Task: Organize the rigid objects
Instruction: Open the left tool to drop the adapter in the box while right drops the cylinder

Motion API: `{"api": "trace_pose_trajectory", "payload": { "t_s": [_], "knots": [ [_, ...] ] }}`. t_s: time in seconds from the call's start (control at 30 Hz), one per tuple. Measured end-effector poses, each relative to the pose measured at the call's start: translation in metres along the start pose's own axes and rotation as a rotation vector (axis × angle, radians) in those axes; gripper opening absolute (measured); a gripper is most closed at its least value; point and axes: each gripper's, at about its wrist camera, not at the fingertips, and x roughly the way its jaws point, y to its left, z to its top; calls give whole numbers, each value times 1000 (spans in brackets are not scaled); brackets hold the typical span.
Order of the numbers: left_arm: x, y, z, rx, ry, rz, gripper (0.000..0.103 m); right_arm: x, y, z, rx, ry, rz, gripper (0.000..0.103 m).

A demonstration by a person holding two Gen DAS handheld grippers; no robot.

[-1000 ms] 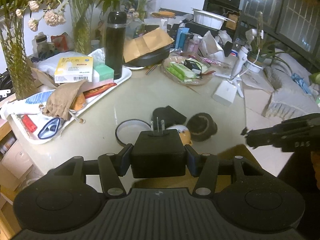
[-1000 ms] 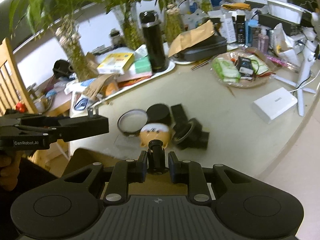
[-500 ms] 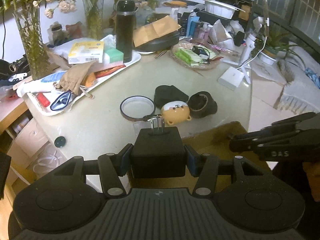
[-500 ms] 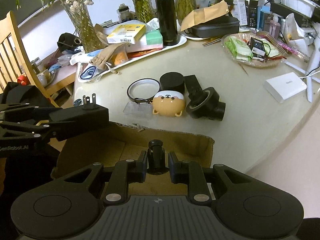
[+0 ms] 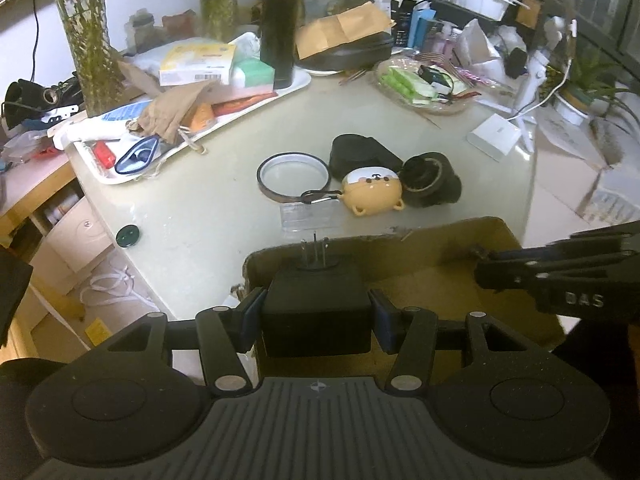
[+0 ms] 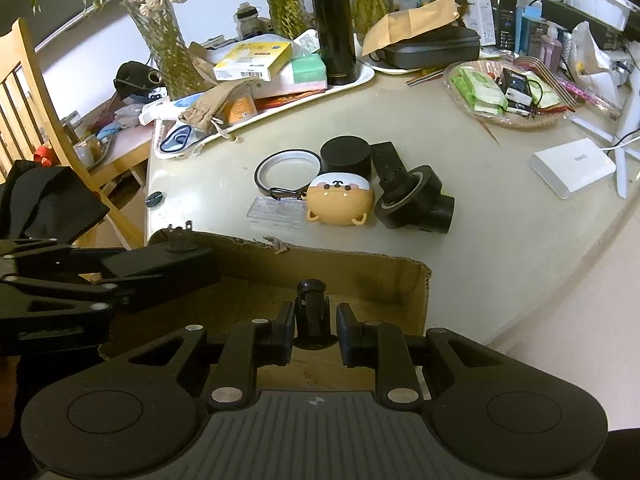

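My left gripper [image 5: 316, 316] is shut on a black plug adapter [image 5: 316, 308], prongs forward, over the near-left corner of an open cardboard box [image 5: 440, 240]. My right gripper [image 6: 312, 326] holds a small black cylindrical part [image 6: 312, 308] over the same box [image 6: 360, 268]; its pads sit slightly apart from the part. On the table beyond lie a tape ring [image 6: 286, 170], a black round lid [image 6: 346, 154], an orange bear-face case [image 6: 340, 200], a clear plastic case [image 6: 276, 210] and a black tube-shaped part [image 6: 412, 200].
A white tray [image 5: 168, 148] with boxes, a pouch and a black flask [image 6: 334, 20] stands at the back left. A wicker basket [image 6: 508, 92], a white box [image 6: 572, 166], vases with plants and a wooden chair [image 6: 24, 92] surround the table.
Both grippers have pulled back from the table and now hang over the cardboard box, each still carrying its object. The right gripper's pads look looser around the small part.
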Motion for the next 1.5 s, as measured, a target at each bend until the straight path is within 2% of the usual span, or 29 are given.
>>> {"api": "trace_pose_trajectory", "payload": {
  "t_s": [0.4,0.63,1.1,1.17,1.2,1.23,1.4,1.5],
  "knots": [
    [18,-9,-3,53,-36,56,54,4,-1,0,-4,10,-25,25],
    [9,-8,0,65,-29,14,55,6,-1,1,4,13,-23,25],
    [-12,23,6,-15,-31,-59,56,10,-6,8,33,-3,-36,26],
    [-15,27,7,-13,-43,-68,56,8,-7,11,39,-22,-48,44],
    [-15,29,8,-12,-45,-67,56,8,-8,13,43,-29,-52,64],
    [-14,31,8,-14,-43,-65,56,7,-10,14,46,-37,-54,75],
    [-11,41,11,-45,-36,-60,56,3,-14,16,61,-55,-41,99],
    [-11,43,13,-54,-47,-57,56,2,-11,18,36,-56,-47,102]
  ]
}}
